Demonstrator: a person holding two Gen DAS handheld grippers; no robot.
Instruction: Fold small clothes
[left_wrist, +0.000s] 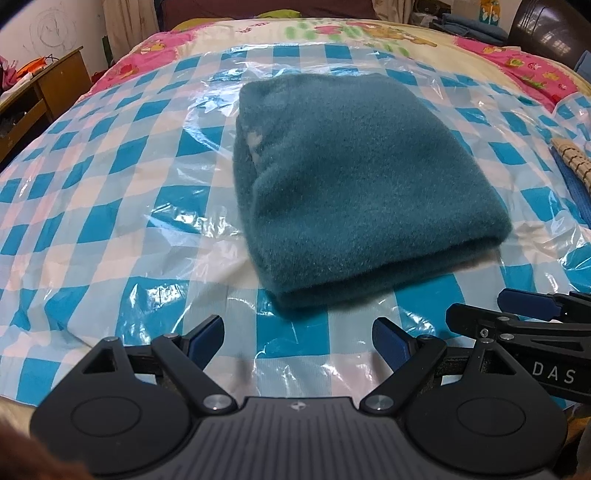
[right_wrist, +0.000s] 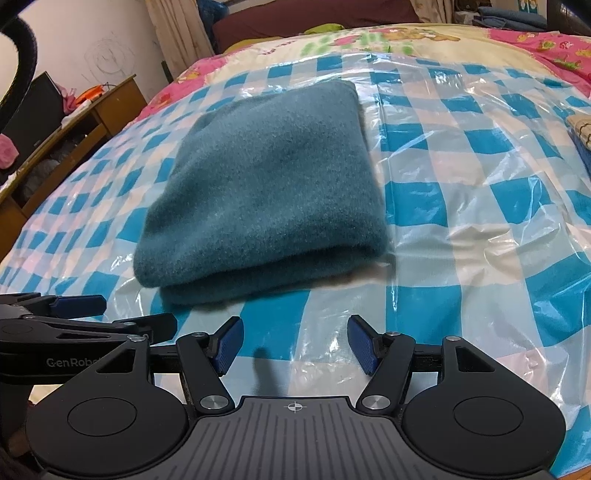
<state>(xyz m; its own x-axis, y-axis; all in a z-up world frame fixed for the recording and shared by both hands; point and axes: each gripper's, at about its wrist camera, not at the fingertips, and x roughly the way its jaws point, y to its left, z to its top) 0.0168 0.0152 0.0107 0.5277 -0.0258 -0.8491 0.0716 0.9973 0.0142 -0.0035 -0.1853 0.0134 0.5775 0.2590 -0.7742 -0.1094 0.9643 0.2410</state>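
Both our left gripper (left_wrist: 298, 341) and right gripper (right_wrist: 295, 345) hang spread and empty; nudging the folded teal fleece (left_wrist: 354, 192) (on slippery plastic sheet (left_wrist: 110, 206)) could undo it.

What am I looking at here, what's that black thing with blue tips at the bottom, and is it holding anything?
Each picture comes from a camera mounted on a handheld claw, one per hand. The left claw fills the bottom of its own view; the right claw fills the other. Both are open and hold nothing. Ahead of them lies a folded teal fleece garment on a blue-and-white checked plastic sheet spread over a bed. Each claw also appears at the edge of the other's picture, so they sit side by side.
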